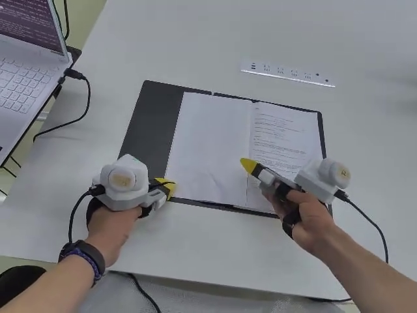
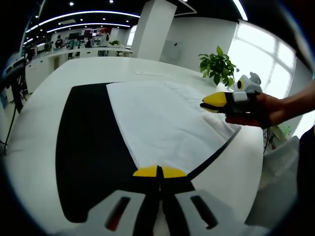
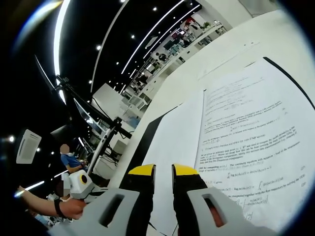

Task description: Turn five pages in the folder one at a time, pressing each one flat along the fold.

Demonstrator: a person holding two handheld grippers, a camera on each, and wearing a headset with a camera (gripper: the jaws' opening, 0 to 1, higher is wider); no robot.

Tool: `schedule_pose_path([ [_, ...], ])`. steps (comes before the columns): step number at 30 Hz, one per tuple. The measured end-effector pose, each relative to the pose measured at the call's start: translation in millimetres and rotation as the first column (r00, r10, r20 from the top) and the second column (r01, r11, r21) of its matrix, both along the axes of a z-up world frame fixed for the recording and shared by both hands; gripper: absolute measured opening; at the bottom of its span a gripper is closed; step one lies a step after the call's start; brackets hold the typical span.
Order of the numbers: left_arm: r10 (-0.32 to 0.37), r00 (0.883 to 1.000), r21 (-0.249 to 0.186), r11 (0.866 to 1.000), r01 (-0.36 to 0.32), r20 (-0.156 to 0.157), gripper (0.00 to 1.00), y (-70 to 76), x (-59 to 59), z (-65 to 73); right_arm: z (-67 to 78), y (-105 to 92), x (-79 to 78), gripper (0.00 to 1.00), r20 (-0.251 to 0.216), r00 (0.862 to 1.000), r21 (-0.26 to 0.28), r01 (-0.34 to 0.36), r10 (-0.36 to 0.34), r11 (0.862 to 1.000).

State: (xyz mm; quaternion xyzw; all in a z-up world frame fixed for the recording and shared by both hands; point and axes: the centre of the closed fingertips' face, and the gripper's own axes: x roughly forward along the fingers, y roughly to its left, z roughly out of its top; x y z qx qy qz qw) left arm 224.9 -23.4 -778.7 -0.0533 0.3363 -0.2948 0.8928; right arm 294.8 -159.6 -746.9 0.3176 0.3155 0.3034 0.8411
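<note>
Right gripper (image 1: 249, 167), jaws a narrow gap apart and holding nothing, is poised at the fold of the open folder (image 1: 151, 124) lying mid-table. Left gripper (image 1: 164, 189), jaws closed and empty, sits at the folder's near edge. The step in hand looks like pressing the turned page (image 1: 208, 147) flat (thin, blank, faintly rippled paper) over the matte black cover. The next stroke should run along the crease, beside the printed page (image 1: 287, 134).

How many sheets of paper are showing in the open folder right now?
2. A blank white sheet lies on the left half of the black folder; a printed white sheet lies on the right half. More may be stacked underneath, hidden.
</note>
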Motion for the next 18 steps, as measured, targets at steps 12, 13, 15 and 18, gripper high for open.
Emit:
schedule_pose_path([
  [12, -0.009, 1.0, 0.001, 1.0, 0.009, -0.009, 0.0, -0.1, 1.8, -0.7, -15.5, -5.3, 29.1, 0.06, -0.001, 1.0, -0.039, 0.012, -0.012, 0.999],
  [13, -0.007, 1.0, -0.001, 1.0, 0.007, -0.01, 0.0, 0.3, 1.7, -1.0, -16.6, -5.5, 31.7, 0.05, -0.001, 1.0, -0.038, 0.016, -0.016, 0.999],
  [15, -0.002, 1.0, -0.005, 1.0, 0.002, -0.014, 0.0, 0.5, 1.6, -1.4, -17.8, -5.2, 34.3, 0.03, -0.009, 1.0, -0.035, 0.028, -0.028, 0.999],
  [18, 0.005, 1.0, -0.002, 1.0, -0.005, -0.013, 0.0, 1.1, 2.1, -2.5, -21.1, -6.1, 37.4, 0.01, -0.022, 0.999, -0.043, 0.041, -0.042, 0.998],
])
